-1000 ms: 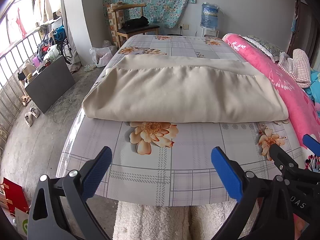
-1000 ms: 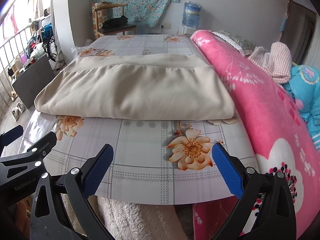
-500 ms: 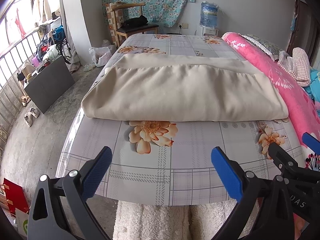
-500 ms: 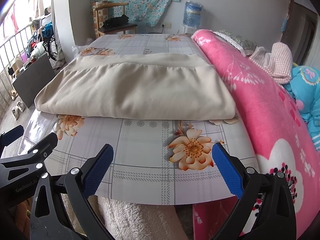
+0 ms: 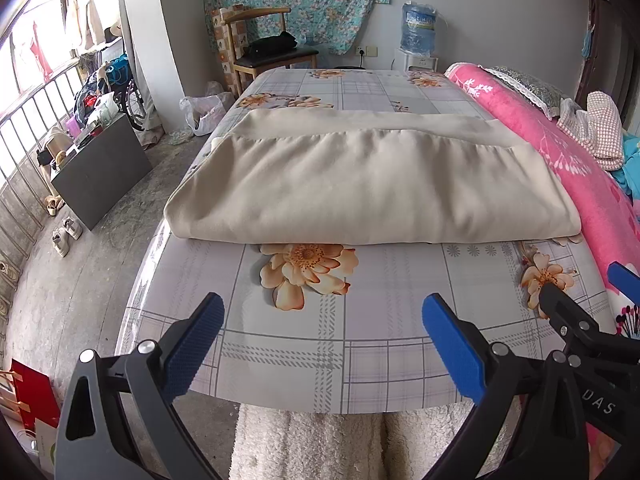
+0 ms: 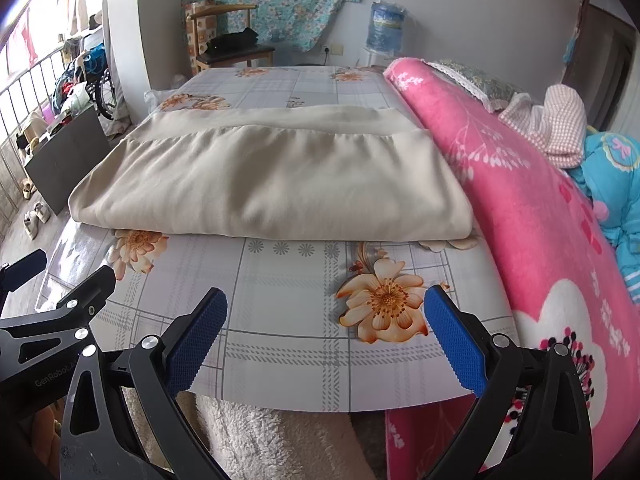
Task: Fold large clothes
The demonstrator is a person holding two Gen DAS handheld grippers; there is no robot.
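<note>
On the floral tabletop point(image 5: 360, 344), folded beige garment point(image 5: 372, 184); beyond, seemingly a chair point(image 5: 272, 52).

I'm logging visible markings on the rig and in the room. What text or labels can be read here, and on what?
"DAS": right gripper, on its black body in the left wrist view; the word is cut off.
"GenRobot.A": left gripper, on its black arm in the right wrist view; the end is hidden.
Water bottle label: too blurred to read.

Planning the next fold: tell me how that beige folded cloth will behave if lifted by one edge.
The beige cloth looks soft and wrinkled, so it would probably droop. Its stacked layers may slide apart. The glossy table cover likely lets it slip when pushed.
</note>
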